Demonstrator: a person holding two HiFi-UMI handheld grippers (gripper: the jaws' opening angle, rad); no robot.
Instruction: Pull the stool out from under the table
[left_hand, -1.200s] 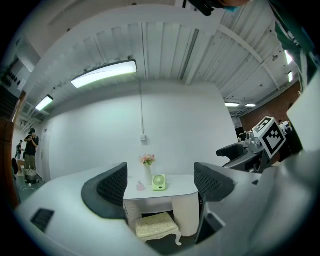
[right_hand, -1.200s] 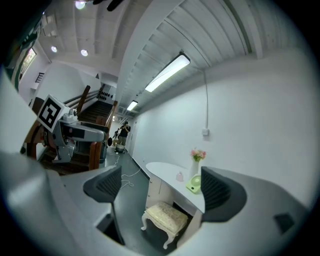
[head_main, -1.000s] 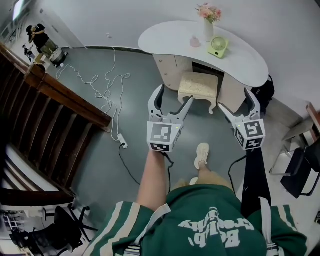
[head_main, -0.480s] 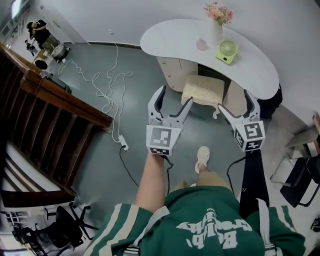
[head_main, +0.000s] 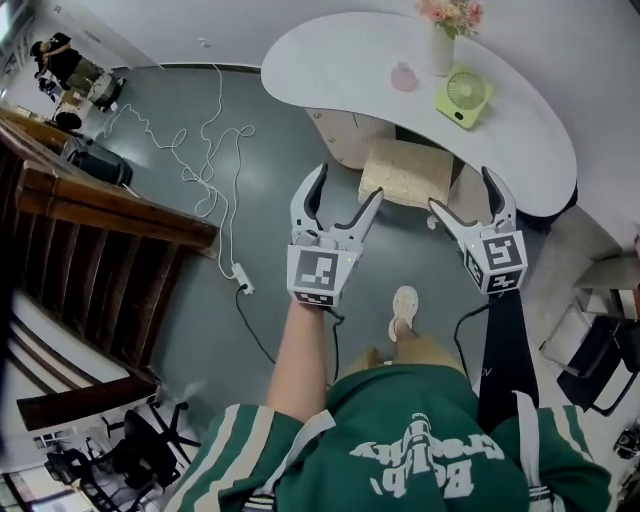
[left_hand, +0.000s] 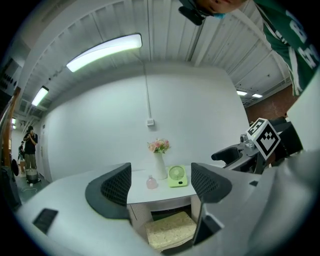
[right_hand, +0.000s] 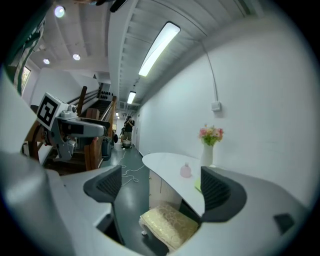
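A stool with a cream patterned cushion (head_main: 404, 173) stands half under the white kidney-shaped table (head_main: 330, 65); its cushion (left_hand: 171, 231) shows low in the left gripper view and its cushion (right_hand: 169, 226) and one white leg in the right gripper view. My left gripper (head_main: 337, 199) hangs open above the floor, just left of the stool's near edge. To the stool's right my right gripper (head_main: 464, 201) is open too. Neither touches the stool, and both hold nothing.
On the table stand a vase of pink flowers (head_main: 446, 28), a small pink bottle (head_main: 404, 76) and a green desk fan (head_main: 465, 97). A white cable (head_main: 212, 150) snakes over the grey floor at left beside a wooden stair rail (head_main: 110, 210). The person's shoe (head_main: 404, 311) is below the stool.
Both grippers have moved forward toward the table; the stool and the table now sit closer and larger in both gripper views. Both grippers stay open.
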